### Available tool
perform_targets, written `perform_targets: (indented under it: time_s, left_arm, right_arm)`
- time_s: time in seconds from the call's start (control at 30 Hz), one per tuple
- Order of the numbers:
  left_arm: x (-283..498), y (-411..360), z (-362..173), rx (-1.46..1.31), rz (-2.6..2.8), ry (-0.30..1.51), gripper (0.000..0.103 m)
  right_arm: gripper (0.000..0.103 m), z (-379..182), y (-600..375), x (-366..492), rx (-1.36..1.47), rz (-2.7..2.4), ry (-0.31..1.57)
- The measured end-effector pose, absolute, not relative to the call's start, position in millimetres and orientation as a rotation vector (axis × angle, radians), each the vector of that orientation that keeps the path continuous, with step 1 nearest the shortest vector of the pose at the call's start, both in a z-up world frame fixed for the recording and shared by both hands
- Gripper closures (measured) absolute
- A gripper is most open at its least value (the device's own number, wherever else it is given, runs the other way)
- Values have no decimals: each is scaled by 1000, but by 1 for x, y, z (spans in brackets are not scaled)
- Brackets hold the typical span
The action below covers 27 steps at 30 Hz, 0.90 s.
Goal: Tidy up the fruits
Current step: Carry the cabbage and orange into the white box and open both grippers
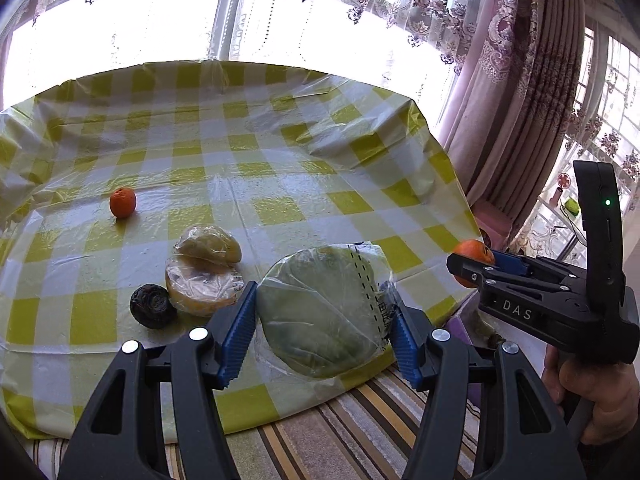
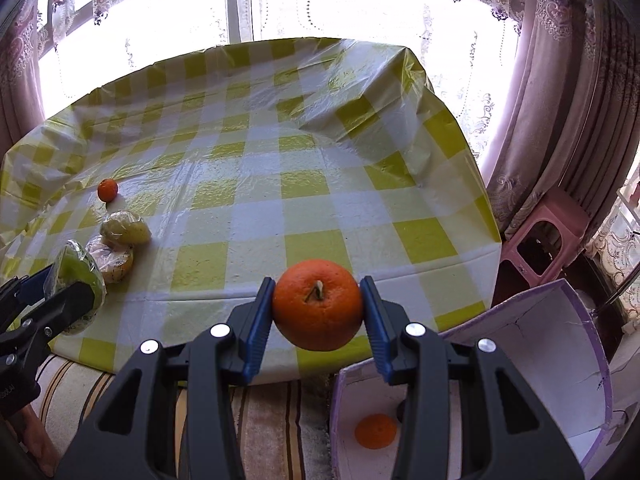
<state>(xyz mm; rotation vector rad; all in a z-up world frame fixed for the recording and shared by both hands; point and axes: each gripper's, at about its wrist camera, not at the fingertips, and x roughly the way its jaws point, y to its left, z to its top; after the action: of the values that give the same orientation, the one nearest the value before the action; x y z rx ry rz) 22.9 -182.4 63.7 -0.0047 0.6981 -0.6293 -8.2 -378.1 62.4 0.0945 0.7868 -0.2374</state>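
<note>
My left gripper (image 1: 322, 316) is shut on a green fruit wrapped in clear plastic (image 1: 320, 312), held above the table's near edge; it also shows in the right wrist view (image 2: 76, 276). My right gripper (image 2: 318, 312) is shut on an orange (image 2: 318, 304), stem towards the camera, held above the table's front edge beside an open white box (image 2: 520, 360). The right gripper with its orange (image 1: 474, 254) shows at the right of the left wrist view. One orange (image 2: 376, 431) lies in the box.
On the yellow-checked tablecloth (image 1: 280, 184) lie a small orange (image 1: 123, 202), two wrapped yellow fruits (image 1: 208, 246) (image 1: 204, 290) and a dark wrinkled fruit (image 1: 153, 306). A pink stool (image 2: 544, 236) and curtains stand to the right. A striped cloth (image 2: 260, 420) lies below the table edge.
</note>
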Motion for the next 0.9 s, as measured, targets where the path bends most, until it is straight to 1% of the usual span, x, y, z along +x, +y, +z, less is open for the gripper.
perform_targets:
  time_s: [0.53, 0.77, 0.9]
  left_arm:
    - [-23, -284, 51, 156, -841, 758, 45]
    - [-46, -346, 32, 298, -951, 819, 45]
    - [-55, -379, 15, 384, -1013, 887, 45]
  right_arm:
    - [60, 46, -462, -74, 144, -399, 811]
    - [60, 24, -496, -99, 163, -466, 863]
    - [60, 13, -509, -106, 155, -495, 898]
